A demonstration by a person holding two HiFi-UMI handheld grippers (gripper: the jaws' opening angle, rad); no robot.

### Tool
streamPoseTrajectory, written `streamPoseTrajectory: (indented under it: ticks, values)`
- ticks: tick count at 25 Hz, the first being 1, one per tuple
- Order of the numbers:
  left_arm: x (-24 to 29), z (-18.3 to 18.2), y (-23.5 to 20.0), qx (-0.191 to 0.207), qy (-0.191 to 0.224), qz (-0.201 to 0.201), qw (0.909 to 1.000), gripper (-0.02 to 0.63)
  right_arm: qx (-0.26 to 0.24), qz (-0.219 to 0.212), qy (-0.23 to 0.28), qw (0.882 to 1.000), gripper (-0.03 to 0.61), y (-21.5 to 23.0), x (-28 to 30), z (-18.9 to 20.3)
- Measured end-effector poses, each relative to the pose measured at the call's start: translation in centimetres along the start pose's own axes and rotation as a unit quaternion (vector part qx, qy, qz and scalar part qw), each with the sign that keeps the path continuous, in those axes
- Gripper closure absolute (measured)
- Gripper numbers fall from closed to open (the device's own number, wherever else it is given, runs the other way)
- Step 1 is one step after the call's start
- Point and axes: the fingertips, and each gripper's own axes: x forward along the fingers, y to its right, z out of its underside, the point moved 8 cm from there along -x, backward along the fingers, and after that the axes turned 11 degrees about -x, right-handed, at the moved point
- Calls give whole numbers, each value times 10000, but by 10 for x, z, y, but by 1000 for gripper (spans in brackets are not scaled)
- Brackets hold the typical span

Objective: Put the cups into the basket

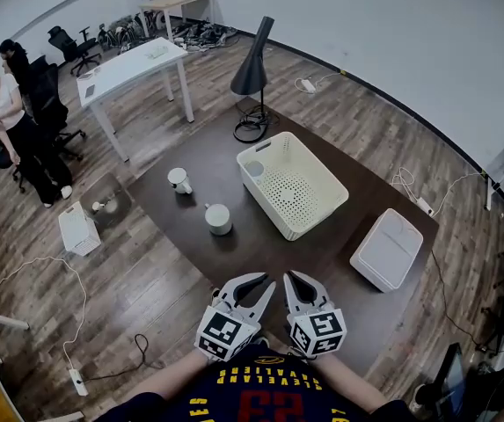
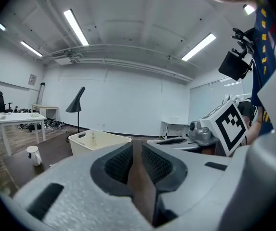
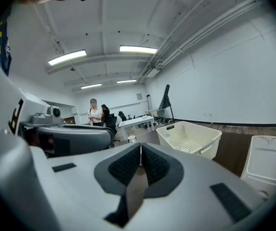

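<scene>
My L gripper, jaws barely apart & empty, sat nearer than the closed, empty R gripper to the upright pale cylindrical cup, which lay fwd-left toward the dark-brown worktop's left edge.

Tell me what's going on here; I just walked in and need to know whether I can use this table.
A person holds a gripper in each hand, low over the near edge of the dark table, and neither holds anything. The left gripper has its jaws a sliver apart; the right gripper has its jaws together. A handled cup and a second cup stand on the table left of the white basket. What looks like a third cup sits inside it.
</scene>
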Motion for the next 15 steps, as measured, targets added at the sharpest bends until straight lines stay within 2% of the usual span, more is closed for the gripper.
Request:
streamPoseTrajectory:
  ticks: [5, 9, 15]
  values:
    - [-10, 3, -7, -129, 32, -357, 9993, 568, 40, -212, -123, 9997, 561, -2, 9, 2]
    - [-24, -2, -34, -170, 102, -654, 9977, 565, 44, -330, -135, 9994, 561, -12, 36, -4]
    - [-40, 2, -68, -421, 40, -1023, 9939, 561, 33, -698, -417, 9967, 561, -28, 73, -2]
